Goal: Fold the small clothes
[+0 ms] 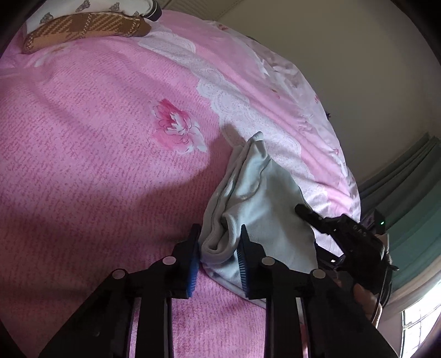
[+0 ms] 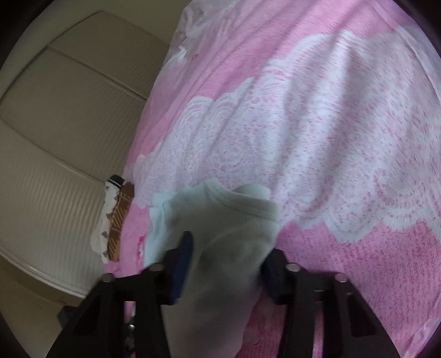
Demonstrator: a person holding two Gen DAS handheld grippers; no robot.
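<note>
A small pale blue garment lies bunched on the pink bedspread. My left gripper has its jaws around the garment's near rolled edge, with cloth filling the gap between the blue pads. My right gripper reaches in from the right and touches the garment's right side. In the right wrist view the garment drapes between and over the right gripper's fingers, which hold it; the frame is blurred.
A brown patterned garment and a white printed one lie at the bed's far end; they also show in the right wrist view. A wardrobe stands beside the bed. Green curtains hang at the right.
</note>
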